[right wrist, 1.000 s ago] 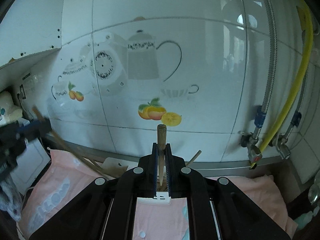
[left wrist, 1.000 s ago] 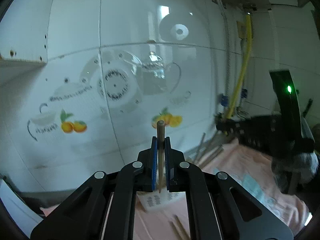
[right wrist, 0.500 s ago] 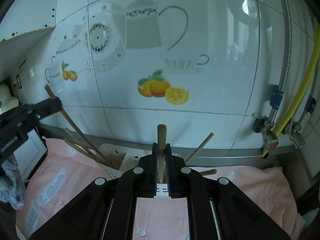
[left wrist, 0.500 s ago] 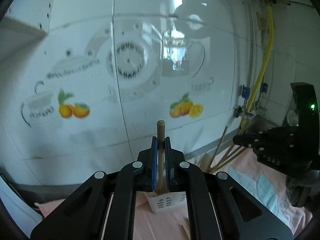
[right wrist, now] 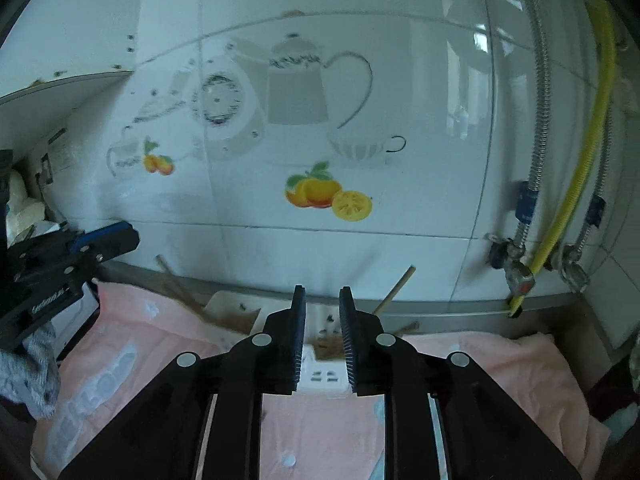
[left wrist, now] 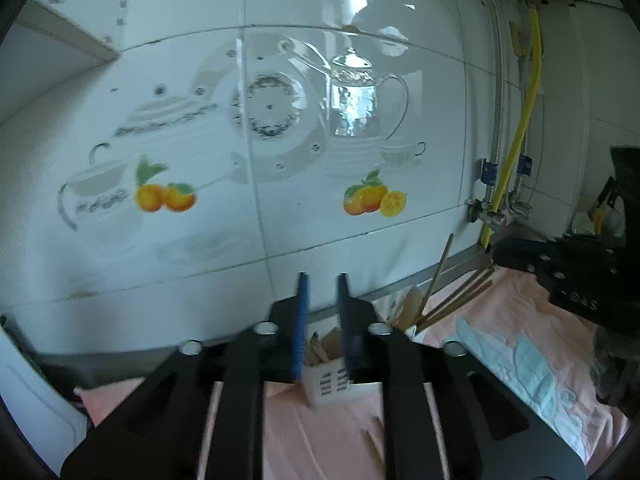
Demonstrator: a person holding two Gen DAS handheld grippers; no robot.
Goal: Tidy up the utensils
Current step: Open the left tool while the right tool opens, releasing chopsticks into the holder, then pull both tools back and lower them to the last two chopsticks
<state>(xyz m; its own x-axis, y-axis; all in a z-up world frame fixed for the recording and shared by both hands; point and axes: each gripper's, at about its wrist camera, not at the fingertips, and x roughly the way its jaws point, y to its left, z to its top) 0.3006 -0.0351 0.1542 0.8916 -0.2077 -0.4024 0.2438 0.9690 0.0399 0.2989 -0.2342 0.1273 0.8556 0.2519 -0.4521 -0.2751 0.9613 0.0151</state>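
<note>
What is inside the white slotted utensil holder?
The white holder contains wooden utensil ends, poking above its rim. Its walls and the gripper fingers hide their lower parts.

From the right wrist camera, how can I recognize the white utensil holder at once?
Find the tiled wall printed with oranges, then look down to the pink towel below it. The white utensil holder stands there, in front of the right hand-held gripper. Unlike the cloth around it, it is a rigid box with small dark slots and wooden sticks leaning out.

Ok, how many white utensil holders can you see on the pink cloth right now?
2. In the right wrist view, the near holder sits just beyond the open right gripper; the far holder stands to its left, closer to the wall. Others may be hidden behind the grippers.
</note>
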